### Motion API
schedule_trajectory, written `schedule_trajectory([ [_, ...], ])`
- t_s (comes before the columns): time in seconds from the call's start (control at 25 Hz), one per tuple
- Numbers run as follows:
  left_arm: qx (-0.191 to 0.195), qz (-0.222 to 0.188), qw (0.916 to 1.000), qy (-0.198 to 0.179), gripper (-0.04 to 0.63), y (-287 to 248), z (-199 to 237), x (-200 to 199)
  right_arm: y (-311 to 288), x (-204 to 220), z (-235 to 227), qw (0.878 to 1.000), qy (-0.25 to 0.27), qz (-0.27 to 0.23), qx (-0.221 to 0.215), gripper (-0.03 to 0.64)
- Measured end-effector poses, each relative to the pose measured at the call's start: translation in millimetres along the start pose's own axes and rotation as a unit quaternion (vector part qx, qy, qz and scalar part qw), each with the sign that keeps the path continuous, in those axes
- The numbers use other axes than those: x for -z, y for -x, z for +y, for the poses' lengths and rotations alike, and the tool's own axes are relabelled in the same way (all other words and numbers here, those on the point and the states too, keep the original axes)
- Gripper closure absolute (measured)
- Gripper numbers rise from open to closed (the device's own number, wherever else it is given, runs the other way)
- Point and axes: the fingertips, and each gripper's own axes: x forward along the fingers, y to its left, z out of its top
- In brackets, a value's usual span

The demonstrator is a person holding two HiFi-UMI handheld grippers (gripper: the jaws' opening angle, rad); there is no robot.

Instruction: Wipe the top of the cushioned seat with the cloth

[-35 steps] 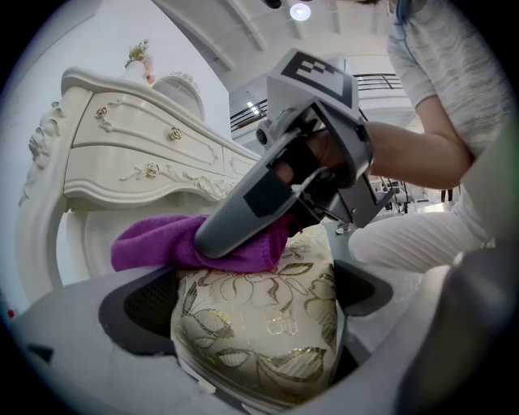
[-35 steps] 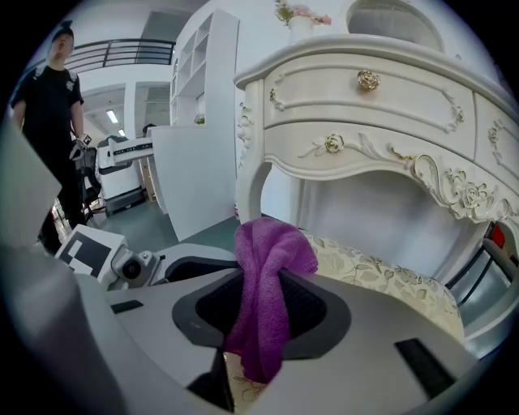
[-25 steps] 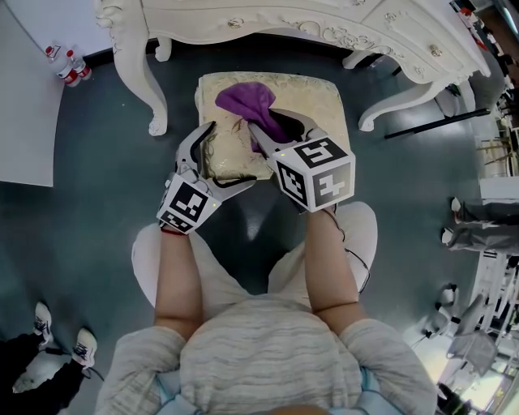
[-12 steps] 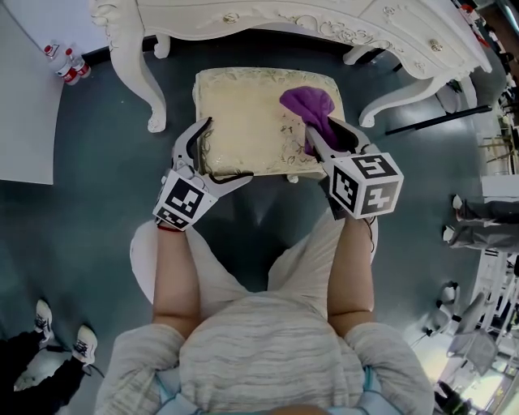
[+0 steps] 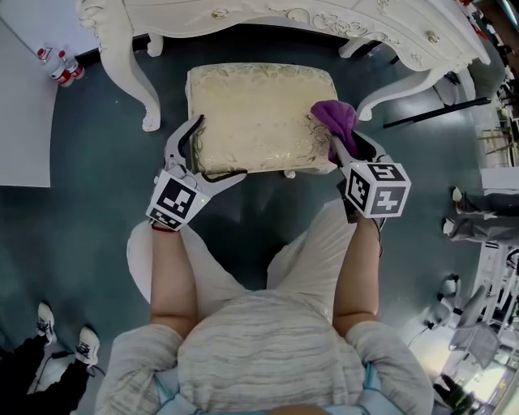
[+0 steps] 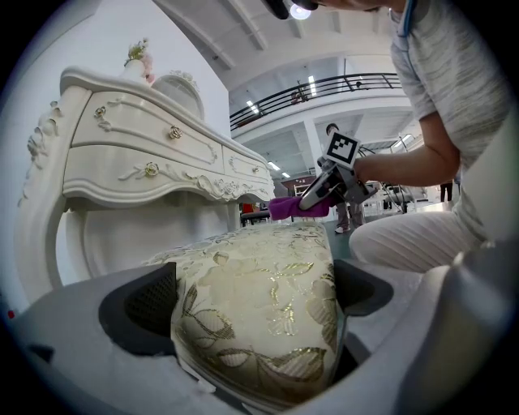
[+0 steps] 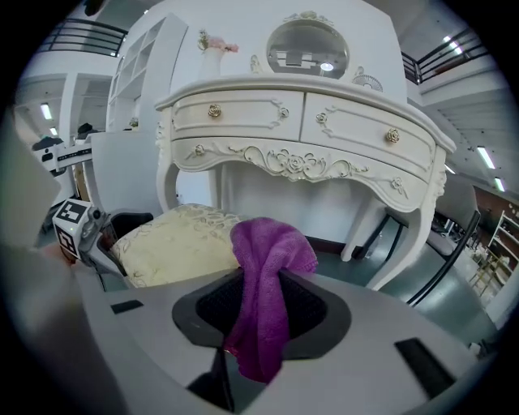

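The cushioned seat (image 5: 255, 117), cream with a gold leaf pattern, stands on the floor in front of me. My left gripper (image 5: 203, 154) clasps its front-left corner, and the cushion (image 6: 259, 316) fills the gap between both pads. My right gripper (image 5: 345, 139) is shut on a purple cloth (image 5: 335, 117), which rests at the seat's right edge. In the right gripper view the cloth (image 7: 263, 267) hangs bunched between the jaws, with the seat (image 7: 178, 239) to its left. From the left gripper view the cloth (image 6: 284, 208) shows at the seat's far end.
A white carved dressing table (image 5: 324, 16) stands just behind the seat, its legs (image 5: 134, 73) flanking it on both sides. My knees sit close to the seat's front edge. Two small bottles (image 5: 57, 63) stand far left; someone's shoes (image 5: 61, 344) are at the lower left.
My right gripper has drawn the purple cloth across the seat top from the back middle to the right edge. The left gripper has kept its hold on the corner.
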Motion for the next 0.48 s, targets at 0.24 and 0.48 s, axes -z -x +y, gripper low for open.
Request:
schedule_trajectory([
  [0.24,0.001,-0.003,1.0000,0.000,0.002,-1,0,-1,1,16,-19,1.000,-0.009,0.012,0.027,0.502],
  [0.48,0.002,-0.004,1.0000,0.000,0.002,-1,-1,0,-3,32,-33,0.998,-0.029,0.021,0.045,0.502],
])
